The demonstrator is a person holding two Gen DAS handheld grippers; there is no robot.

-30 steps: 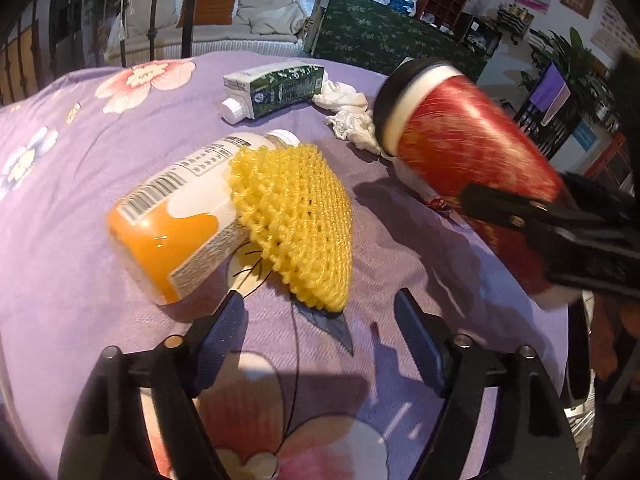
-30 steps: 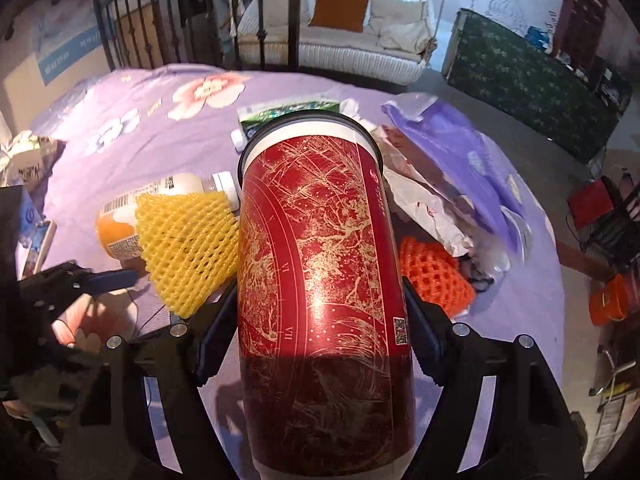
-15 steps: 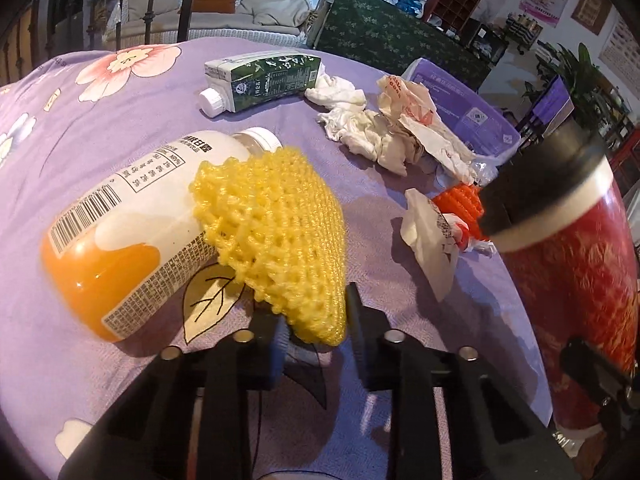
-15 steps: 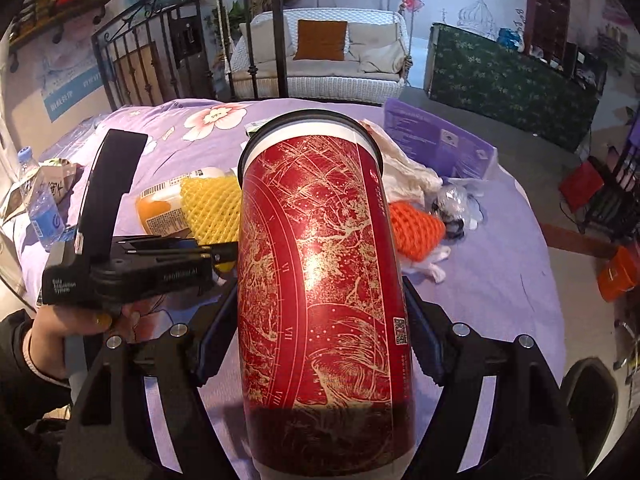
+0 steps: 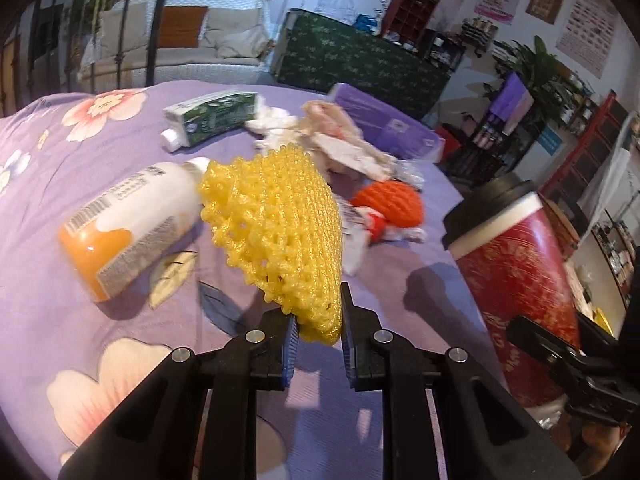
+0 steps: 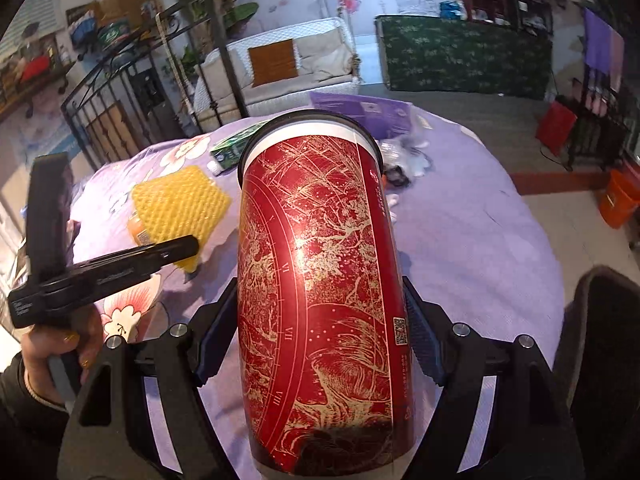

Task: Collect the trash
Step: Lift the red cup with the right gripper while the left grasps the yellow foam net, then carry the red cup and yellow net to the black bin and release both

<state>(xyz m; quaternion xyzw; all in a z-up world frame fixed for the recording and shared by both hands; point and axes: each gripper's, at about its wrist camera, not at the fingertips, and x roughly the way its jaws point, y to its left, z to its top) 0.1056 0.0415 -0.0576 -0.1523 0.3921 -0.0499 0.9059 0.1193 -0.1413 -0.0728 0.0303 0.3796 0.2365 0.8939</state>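
Observation:
My left gripper [image 5: 318, 320] is shut on the lower corner of a yellow foam fruit net [image 5: 280, 232], which hangs lifted a little above the purple floral tablecloth [image 5: 60, 320]. The right wrist view shows the same yellow net [image 6: 180, 200] at the tip of the left gripper [image 6: 190, 245], with a hand [image 6: 60, 344] on its handle. My right gripper [image 6: 318, 296] is shut on a tall red paper cup [image 6: 316, 280] with gold patterning and a black lid. The red cup [image 5: 516, 280] stands nearly upright at the right of the left wrist view.
An orange-and-white bottle [image 5: 120, 232] lies to the left of the net. Behind it lie a green carton [image 5: 212, 116], crumpled paper [image 5: 340, 148], an orange foam net [image 5: 392, 200] and a purple packet [image 5: 384, 120]. The table's edge drops off at the right.
The left jaws came forward, closed on the yellow net and raised it off the cloth. The right gripper carried the red cup off to the right, turning it more upright.

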